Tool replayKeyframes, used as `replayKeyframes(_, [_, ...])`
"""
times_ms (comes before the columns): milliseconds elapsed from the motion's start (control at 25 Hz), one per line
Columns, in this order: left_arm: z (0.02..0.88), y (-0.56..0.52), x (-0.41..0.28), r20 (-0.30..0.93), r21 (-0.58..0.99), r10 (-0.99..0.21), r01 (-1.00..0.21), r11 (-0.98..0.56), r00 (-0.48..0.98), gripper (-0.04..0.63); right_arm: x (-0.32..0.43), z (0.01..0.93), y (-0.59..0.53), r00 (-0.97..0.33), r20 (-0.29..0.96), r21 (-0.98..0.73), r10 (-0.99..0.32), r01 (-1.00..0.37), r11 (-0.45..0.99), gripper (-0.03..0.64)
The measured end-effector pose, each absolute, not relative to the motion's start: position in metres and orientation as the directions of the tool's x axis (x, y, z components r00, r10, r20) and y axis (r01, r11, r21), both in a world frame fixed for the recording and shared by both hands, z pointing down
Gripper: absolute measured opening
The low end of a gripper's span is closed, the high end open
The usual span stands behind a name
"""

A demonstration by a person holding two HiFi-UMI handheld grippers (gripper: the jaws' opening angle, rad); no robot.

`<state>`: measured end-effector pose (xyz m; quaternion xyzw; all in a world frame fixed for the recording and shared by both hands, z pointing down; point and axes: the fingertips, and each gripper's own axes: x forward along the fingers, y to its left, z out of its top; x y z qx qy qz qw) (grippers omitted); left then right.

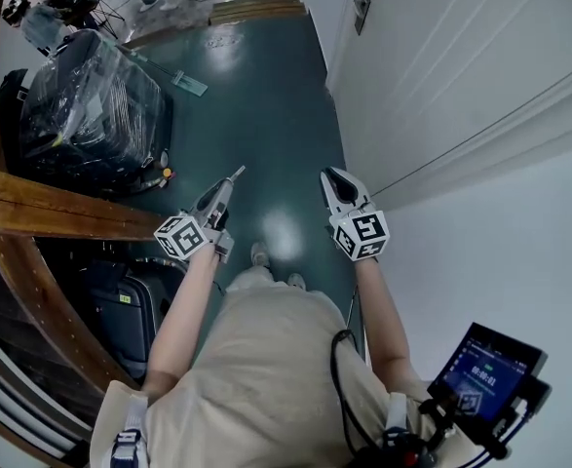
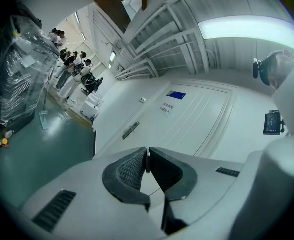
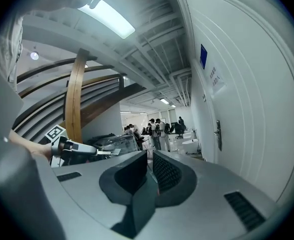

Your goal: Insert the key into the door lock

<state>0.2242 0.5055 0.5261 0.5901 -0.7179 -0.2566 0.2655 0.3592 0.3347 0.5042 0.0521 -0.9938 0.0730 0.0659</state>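
Left gripper (image 2: 147,154): your jaws are clamped flat on a thin pale metal key (image 2: 146,163). You see it edge-on as a sliver between the ribbed pads. From the right gripper view its blade pokes forward past the jaw tips.

Right gripper (image 3: 150,156): your jaws are nearly together, with a narrow slit between the pads and nothing in it.

In the head view both grippers are out in front of you, side by side and apart, pointing along the corridor.

Task's thing: the door lock (image 2: 130,130) is a dark oblong plate with a lever, set on the tall white panelled door (image 2: 197,119). In the left gripper view it sits beyond the jaw tips, up and to the left of them. It is well apart from the key, with no contact. In the right gripper view the same plate is on the door at the right, also well apart. In the head view it lies far ahead and to the right of both grippers.

Count:
- grippers: two
- keys: one
- lock plates: one
- small blue rectangular sign (image 2: 176,95) on the door: one

Further out:
- glossy dark green floor (image 1: 256,96)
- a bulky black load wrapped in clear plastic (image 1: 91,105) on your left
- a curved brown wooden beam (image 1: 32,213) beside it
- a group of people far down the corridor, too small to count
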Motion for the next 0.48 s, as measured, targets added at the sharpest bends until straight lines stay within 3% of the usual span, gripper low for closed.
replayKeyframes(480, [0.528, 0.499, 0.144, 0.041, 0.742, -0.989, -0.659, 0.126, -0.144, 0.034, 0.284, 0.506, 0.324, -0.978, 0.172, -0.129, -0.119, -0.142, 0.981, 0.023])
